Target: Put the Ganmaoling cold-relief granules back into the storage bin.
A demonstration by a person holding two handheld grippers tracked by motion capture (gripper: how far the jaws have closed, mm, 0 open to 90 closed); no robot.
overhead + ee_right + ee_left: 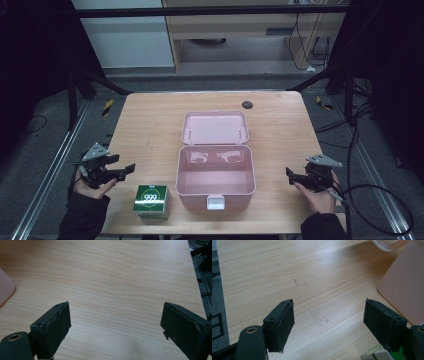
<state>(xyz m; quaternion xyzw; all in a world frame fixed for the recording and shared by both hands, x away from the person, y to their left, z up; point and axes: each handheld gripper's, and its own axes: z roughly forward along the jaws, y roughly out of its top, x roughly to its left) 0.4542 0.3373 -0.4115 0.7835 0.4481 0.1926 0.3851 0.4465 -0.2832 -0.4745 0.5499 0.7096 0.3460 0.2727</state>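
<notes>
We held the left gripper (131,167) beside the green box (152,201) — jaws wide, empty. The right gripper (288,174) stood equally wide, right of the open pink case (215,172).

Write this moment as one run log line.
left gripper: open, empty | right gripper: open, empty | pink box: lid open | green carton: untouched

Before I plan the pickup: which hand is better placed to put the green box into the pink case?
Left. The left tool sits open just beside the green box; the right tool is across the open pink case.
</notes>
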